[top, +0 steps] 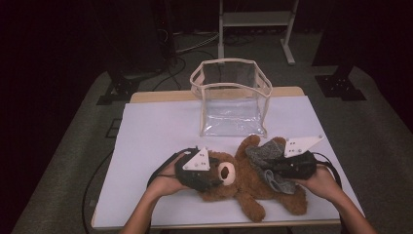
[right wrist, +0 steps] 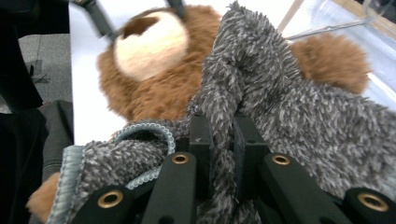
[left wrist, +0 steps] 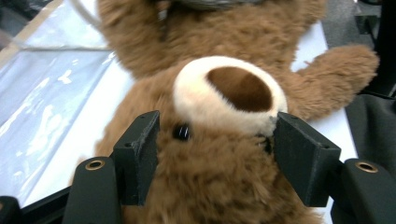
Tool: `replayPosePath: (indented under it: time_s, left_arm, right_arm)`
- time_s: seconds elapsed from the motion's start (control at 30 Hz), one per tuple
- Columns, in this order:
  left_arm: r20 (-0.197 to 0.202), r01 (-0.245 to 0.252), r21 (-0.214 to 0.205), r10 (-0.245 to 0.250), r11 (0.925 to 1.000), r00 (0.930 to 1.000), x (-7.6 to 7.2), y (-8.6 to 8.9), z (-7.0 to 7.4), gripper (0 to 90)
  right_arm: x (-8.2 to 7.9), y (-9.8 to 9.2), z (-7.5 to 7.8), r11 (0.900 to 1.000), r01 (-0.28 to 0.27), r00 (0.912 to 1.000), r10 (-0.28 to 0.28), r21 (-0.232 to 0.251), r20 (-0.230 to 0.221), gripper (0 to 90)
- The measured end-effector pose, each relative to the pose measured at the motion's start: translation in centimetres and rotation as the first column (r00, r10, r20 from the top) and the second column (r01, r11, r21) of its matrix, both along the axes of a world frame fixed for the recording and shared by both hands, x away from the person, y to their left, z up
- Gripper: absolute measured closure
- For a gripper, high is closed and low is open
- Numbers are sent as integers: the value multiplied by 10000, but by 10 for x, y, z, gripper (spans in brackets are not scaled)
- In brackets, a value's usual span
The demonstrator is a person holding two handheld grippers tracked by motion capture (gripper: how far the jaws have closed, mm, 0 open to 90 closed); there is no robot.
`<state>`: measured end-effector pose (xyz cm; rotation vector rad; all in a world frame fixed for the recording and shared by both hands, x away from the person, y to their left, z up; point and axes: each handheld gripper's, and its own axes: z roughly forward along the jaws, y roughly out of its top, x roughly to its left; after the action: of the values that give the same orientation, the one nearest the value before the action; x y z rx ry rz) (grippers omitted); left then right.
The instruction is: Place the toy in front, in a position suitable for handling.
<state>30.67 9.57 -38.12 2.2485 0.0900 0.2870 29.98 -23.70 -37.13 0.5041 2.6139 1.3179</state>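
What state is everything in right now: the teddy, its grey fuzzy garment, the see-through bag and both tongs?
Teddy bear: lying on its back on the table, head clamped.
Grey garment: bunched on the bear's body, pinched.
Clear bag: standing upright, top open, nothing visible inside.
Left tongs: pressed on either side of the bear's head.
Right tongs: shut on a fold of the grey garment.

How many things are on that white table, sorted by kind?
Brown teddy bear: 1
Grey fuzzy cloth: 1
Clear plastic bag: 1
Hand-held tools: 2, left tool and right tool
Total: 5
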Motion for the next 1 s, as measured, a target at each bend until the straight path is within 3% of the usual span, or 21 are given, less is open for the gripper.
replayPosePath:
  time_s: [0.1, 0.13, 0.17, 0.2, 0.3, 0.33, 0.47, 0.5, 0.6, 0.7, 0.83, 1.0]
  left_arm:
    - [-248, 100, -60, -102, 9999, 9996, 2, 4, -2, 335]
    - [-688, 254, -535, -290, 9982, 9972, 1, 8, -2, 335]
    - [-688, 254, -535, -290, 9982, 9972, 1, 8, -2, 340]
    - [-861, 223, -887, -300, 9958, 9958, 1, 12, 3, 350]
    - [-860, 59, -931, -140, 9956, 9962, 2, 13, 5, 351]
    - [-1052, 101, -795, -184, 9968, 9943, 3, 10, 1, 351]
    - [-1520, 193, -916, -331, 9956, 9878, 4, 5, -8, 353]
    - [-1520, 193, -916, -331, 9956, 9878, 4, 5, -8, 354]
    - [-1256, 292, -524, -356, 9982, 9914, -1, 3, -6, 356]
    - [-1132, 316, -385, -357, 9988, 9929, -3, 3, -6, 356]
    - [-1027, 349, -303, -378, 9989, 9940, -4, 2, -7, 356]
    - [-893, 313, -230, -332, 9992, 9954, -6, 1, -6, 355]
  right_arm:
    - [-7, 3, -3, 10000, -44, 10000, 44, 77, 21, 799]
    - [-14, 5, -6, 9999, -15, 9999, 14, 121, 106, 799]
    - [-14, 5, -6, 9999, -15, 9999, 14, 121, 106, 799]
    - [-18, 4, -8, 9998, -62, 9999, 60, 163, 124, 800]
    - [-22, 5, -7, 9998, -139, 9998, 137, 128, 151, 799]
    - [-26, 11, -3, 9995, -221, 9990, 230, -232, 392, 799]
    - [-25, 25, 10, 9963, -476, 9943, 541, -714, 914, 798]
    - [-25, 25, 10, 9963, -476, 9943, 541, -714, 914, 798]
    - [-15, 51, 10, 9910, -978, 9899, 1063, -917, 934, 797]
    - [-10, 59, 6, 9897, -1152, 9892, 1221, -855, 814, 796]
    - [-6, 49, 5, 9930, -947, 9920, 1001, -706, 770, 796]
    - [2, 12, 11, 9992, -139, 9977, 164, -386, 657, 795]
